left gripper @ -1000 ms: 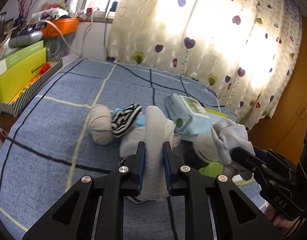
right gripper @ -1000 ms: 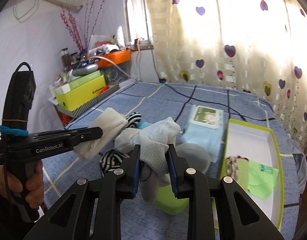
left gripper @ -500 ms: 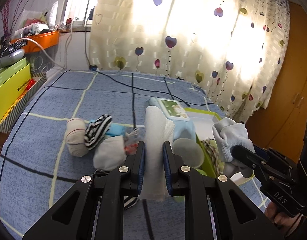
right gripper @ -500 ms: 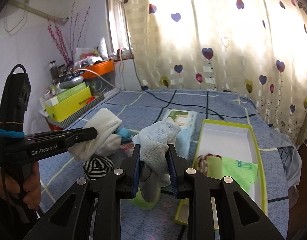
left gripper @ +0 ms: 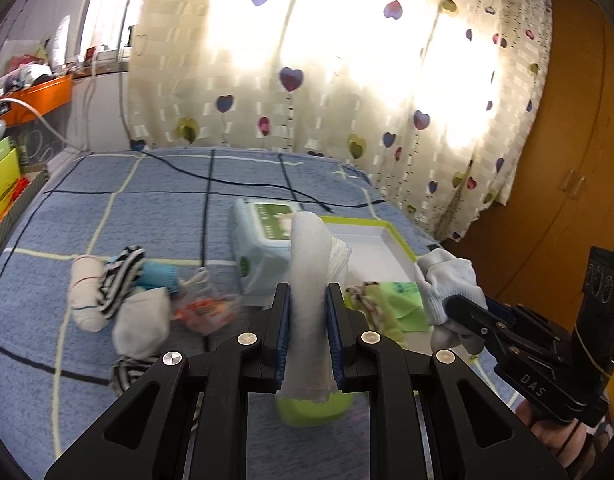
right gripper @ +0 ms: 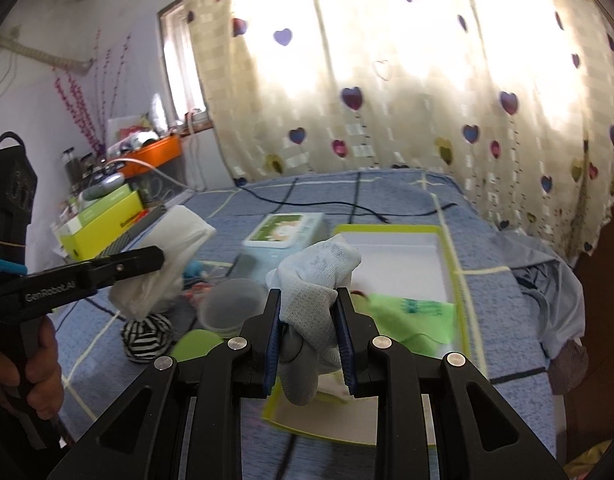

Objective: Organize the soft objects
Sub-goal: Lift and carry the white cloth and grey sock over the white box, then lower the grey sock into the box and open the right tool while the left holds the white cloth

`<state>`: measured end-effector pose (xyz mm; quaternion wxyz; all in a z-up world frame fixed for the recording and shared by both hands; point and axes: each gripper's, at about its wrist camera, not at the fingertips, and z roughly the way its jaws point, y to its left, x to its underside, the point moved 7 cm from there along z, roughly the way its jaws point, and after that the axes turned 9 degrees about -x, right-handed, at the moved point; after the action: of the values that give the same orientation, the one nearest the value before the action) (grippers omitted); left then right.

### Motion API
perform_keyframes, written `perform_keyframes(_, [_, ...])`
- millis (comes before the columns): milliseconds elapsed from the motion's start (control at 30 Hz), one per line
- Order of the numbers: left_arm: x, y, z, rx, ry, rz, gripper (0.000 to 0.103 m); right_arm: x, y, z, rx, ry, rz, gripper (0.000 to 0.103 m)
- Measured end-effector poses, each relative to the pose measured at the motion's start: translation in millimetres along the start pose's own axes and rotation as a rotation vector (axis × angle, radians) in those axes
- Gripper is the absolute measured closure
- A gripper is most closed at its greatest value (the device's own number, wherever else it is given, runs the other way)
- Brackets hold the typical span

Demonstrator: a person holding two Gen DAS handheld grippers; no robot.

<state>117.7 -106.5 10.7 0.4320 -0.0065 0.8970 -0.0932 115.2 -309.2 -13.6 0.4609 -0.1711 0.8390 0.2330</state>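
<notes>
Blue bedding with pale and dark grid lines covers the bed point(left gripper: 155, 208), which fills most of both views beneath a cream curtain point(left gripper: 347, 80) printed with hearts. On the bed's right side lies a shallow white tray with a lime-green rim point(right gripper: 447, 248); inside it sit a green cloth point(right gripper: 419, 312) and a small brown-and-cream knitted item point(left gripper: 361, 300), so some sorting looks done. A pack of wet wipes point(right gripper: 283, 232) lies just left of the tray.

Loose soft things are left in a pile on the bed further left: a rolled cream sock point(left gripper: 83, 296), a black-and-white striped sock point(left gripper: 121, 276), a pale grey sock point(left gripper: 141, 324) and a second striped bundle point(right gripper: 147, 334). A lime-green tub point(left gripper: 315, 410) and a clear round lid point(right gripper: 231, 306) sit near the tray's near end.

Each hand-held tool is carrying one item above the bed. The left gripper point(left gripper: 310, 336) is clamped on a folded white cloth point(left gripper: 309, 264) that stands upright between its blue pads. The right gripper point(right gripper: 309, 340) is closed around a bunched pale grey sock point(right gripper: 319, 276), held over the tray's near edge. By my judgement the task is partway through: two items are in transit and several wait.
</notes>
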Motion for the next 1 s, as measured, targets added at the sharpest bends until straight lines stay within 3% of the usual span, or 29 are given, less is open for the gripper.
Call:
perform_keyframes(467, [14, -53, 23, 0.108, 0.089, 0.063, 0.085, 26, -46, 5, 0.068, 0.068, 0.073, 0.079])
perform_keyframes(767, [20, -69, 33, 0.122, 0.119, 0.086, 0.085, 46, -70, 26, 0.101, 0.151, 0.101, 0.079])
perform_keyframes(1000, [24, -80, 48, 0.124, 0.152, 0.099, 0.085, 41, -85, 35, 0.116, 0.149, 0.11, 0.076])
